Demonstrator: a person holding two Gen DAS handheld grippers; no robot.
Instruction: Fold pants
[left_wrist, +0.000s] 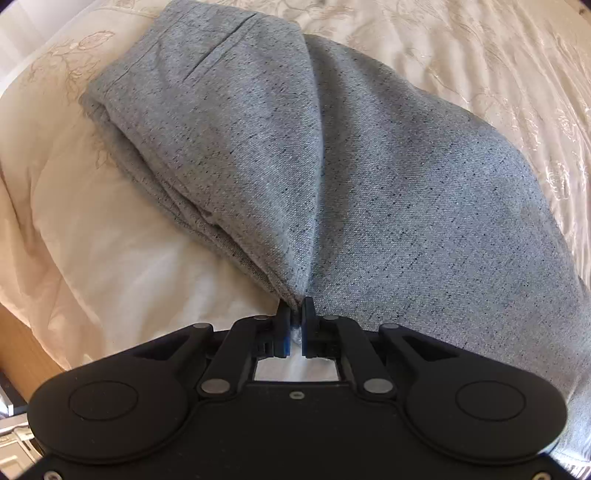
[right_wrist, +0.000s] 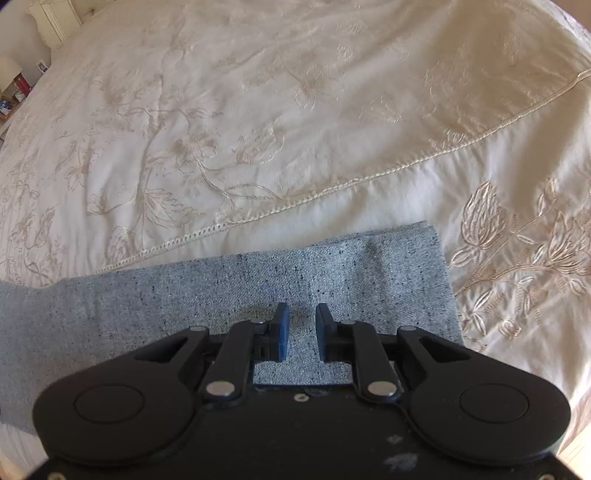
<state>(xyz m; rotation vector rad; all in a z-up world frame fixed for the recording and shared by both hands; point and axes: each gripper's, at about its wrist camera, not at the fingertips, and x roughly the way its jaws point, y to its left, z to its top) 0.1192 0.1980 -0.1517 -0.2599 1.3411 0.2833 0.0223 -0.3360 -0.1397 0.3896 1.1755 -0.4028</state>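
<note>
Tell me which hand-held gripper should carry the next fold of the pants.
Left, probably. The left hand-held gripper is already pinched on a gathered fold of the grey pants. The right hand-held gripper stands open above the flat leg end, gripping nothing.

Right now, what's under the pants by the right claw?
The cream embroidered bedspread shows all around the pants. Directly beneath them nothing is visible; the fabric covers it.

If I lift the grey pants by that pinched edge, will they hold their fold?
Probably not: the pants drape in soft folds from the left gripper, so they look floppy. The woven cloth seems light, and may slide on the shiny bedspread.
</note>
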